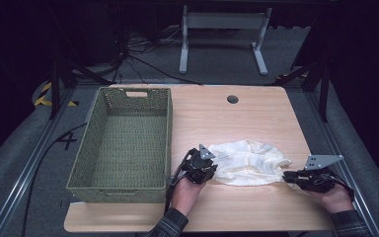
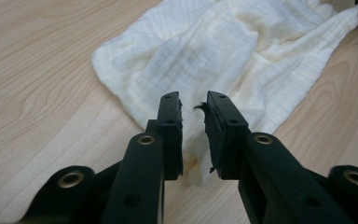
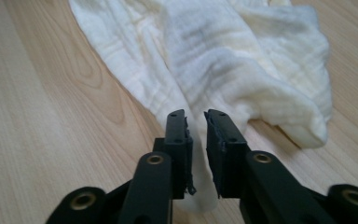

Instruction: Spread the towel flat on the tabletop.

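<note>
Bare wooden table [image 1: 256, 111] beyond the cream cloth [image 1: 249, 160], broad and free right up to the far edge, apart from a small dark round hole [image 1: 233, 99]. Blocked on the left by a green woven basket [image 1: 123, 143], its near right corner just beside the left gripper [image 1: 201, 167]. A free strip of tabletop along the near edge, between the two forearms. Narrow margin only to the right of the right gripper [image 1: 290, 176], close to the table's edge.

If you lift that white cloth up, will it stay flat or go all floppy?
Probably floppy: the cloth already lies crumpled in soft folds. It looks thin and light, so it should sag between the left gripper and right gripper.
</note>
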A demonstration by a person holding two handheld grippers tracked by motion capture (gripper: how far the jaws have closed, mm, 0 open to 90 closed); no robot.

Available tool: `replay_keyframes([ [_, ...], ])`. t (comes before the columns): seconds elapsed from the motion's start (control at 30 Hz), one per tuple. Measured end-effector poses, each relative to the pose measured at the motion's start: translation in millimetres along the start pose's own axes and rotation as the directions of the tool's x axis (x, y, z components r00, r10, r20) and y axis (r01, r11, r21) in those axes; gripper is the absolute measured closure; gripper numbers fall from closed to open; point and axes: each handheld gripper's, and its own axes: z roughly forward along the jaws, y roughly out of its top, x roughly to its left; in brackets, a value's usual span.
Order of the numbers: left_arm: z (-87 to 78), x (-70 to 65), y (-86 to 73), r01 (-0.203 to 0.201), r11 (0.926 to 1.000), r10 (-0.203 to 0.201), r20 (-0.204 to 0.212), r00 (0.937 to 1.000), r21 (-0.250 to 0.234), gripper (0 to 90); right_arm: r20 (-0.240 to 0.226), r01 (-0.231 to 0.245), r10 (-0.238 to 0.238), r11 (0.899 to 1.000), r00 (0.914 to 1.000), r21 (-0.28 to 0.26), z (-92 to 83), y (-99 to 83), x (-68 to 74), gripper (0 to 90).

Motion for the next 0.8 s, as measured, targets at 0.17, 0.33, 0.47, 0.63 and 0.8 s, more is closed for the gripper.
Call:
replay_keyframes([
  [0.17, -4.1, -9.5, 0.9, -0.029, 0.9996, 0.029, 0.039, 0.9988, 0.001, 79.3, 0.015, -0.017, 0.018, 0.999, 0.9997, -0.047, -9.6, -0.2, -1.7, 78.8],
  [0.33, -1.1, -21.6, 1.0, -0.076, 0.9961, 0.071, 0.086, 0.9937, 0.046, 83.0, 0.02, -0.027, 0.028, 0.999, 0.9994, -0.043, -10.5, -4.0, -3.9, 79.0],
  [0.47, 16.7, -16.5, -1.8, -0.074, 0.9937, 0.069, 0.069, 0.9953, 0.084, 83.6, 0.011, -0.021, 0.022, 0.999, 0.9997, -0.032, -7.1, -3.3, -2.9, 79.3],
  [0.63, 37.4, -3.8, -2.9, -0.058, 0.9908, 0.056, 0.025, 0.9981, 0.122, 83.6, 0.01, -0.02, 0.02, 1.0, 0.9997, -0.025, -6.0, -3.6, -2.7, 81.4],
  [0.8, 26.1, -6.0, -4.0, -0.054, 0.9926, 0.051, 0.035, 0.9981, 0.108, 82.9, 0.005, -0.024, 0.024, 0.999, 0.9997, -0.023, -7.5, -5.3, -3.3, 86.7],
])
